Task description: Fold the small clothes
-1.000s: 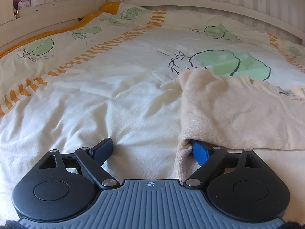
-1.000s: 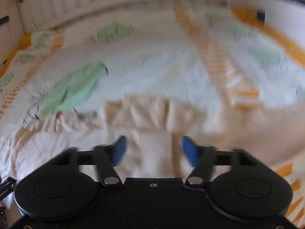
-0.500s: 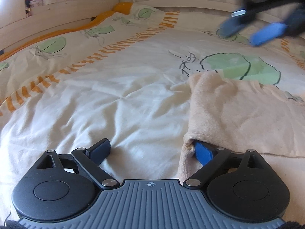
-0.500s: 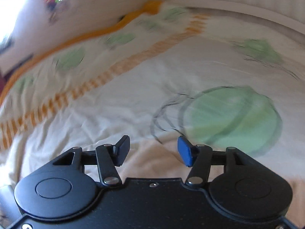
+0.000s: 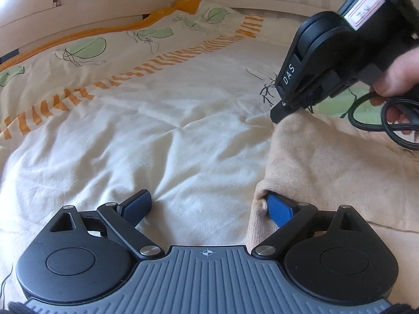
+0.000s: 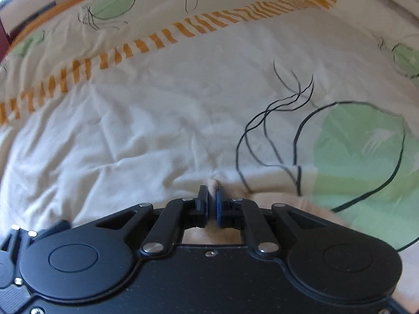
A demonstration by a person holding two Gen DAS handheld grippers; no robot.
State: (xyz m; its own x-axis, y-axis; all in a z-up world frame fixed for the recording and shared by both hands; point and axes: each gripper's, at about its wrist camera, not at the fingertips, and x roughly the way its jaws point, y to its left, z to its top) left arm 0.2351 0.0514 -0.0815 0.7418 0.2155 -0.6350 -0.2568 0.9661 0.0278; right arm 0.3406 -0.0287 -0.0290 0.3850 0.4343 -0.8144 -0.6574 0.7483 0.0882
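I'm looking at the beige garment [image 5: 340, 167] lying flat on the bed, right of centre in the left wrist view, its left edge running away from my left camera toward the headboard rail [image 5: 262, 2]; its full long axis I cannot tell, it's cropped at the frame edge. The fabric is a soft, matte, fine knit, slightly fuzzy, with a rolled, doubled edge at the near corner.

My left gripper [image 5: 209, 206] is sitting with jaws spread wide and gripping nothing: the right blue pad is tucked under the garment's near left corner fold, the left pad is resting on bare duvet [image 5: 157, 144].

My right gripper [image 6: 212, 196] is pinching the garment's far left corner, jaws nearly together with a small nub of beige fabric [image 6: 212, 184] poking up between the pads. In the left wrist view, the right gripper is coming down at a tilt onto that corner, a hand [image 5: 398, 78] behind it and a looped black cable [image 5: 379, 120] hanging beside.

The duvet is creased cream cotton printed with green leaves, thin black line drawings and an orange dashed band [image 6: 183, 31].
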